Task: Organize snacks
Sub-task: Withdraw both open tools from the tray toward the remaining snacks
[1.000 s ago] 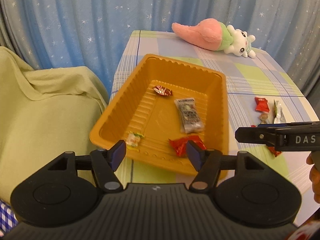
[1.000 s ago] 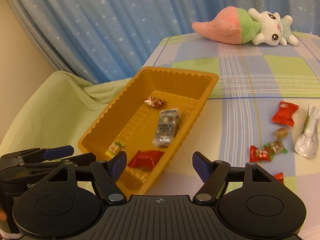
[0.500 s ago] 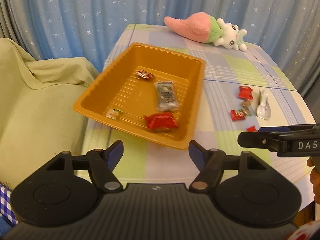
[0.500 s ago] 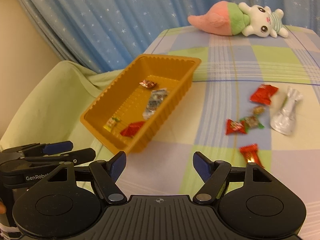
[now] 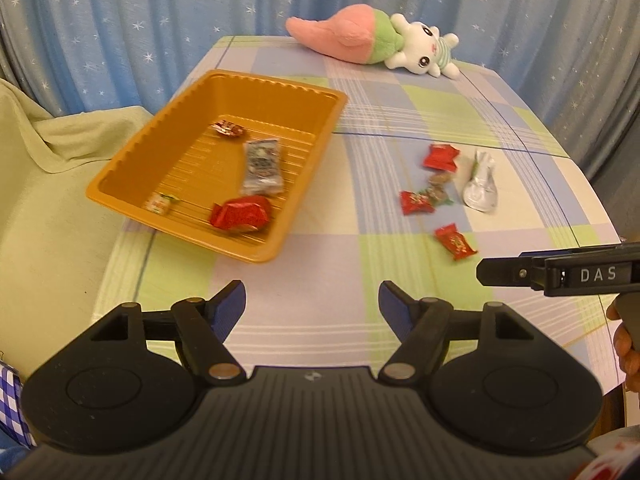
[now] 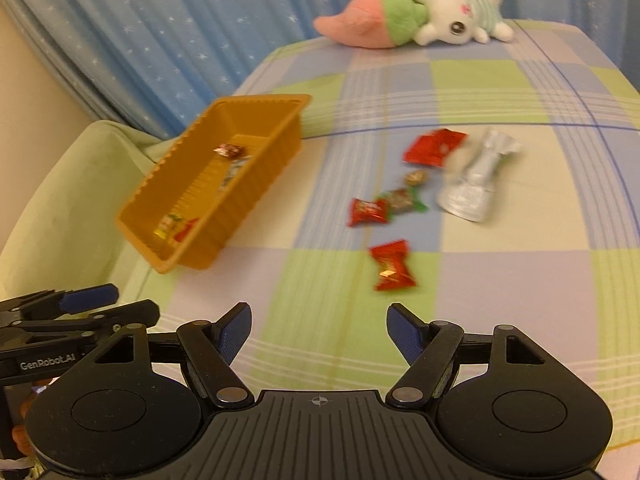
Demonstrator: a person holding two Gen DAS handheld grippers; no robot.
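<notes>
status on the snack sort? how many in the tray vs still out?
Done: four snacks lie in the orange tray. In hand: nothing; left gripper and right gripper are open and empty, the left's jaws just widened. Left: six on the tablecloth, including the silver pouch and nearest red candy.

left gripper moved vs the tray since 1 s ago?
Yes. The left gripper has pulled back from the orange tray: its tips overlapped the tray's near rim before, now bare tablecloth lies between. Jaws open, empty, widened slightly.
</notes>
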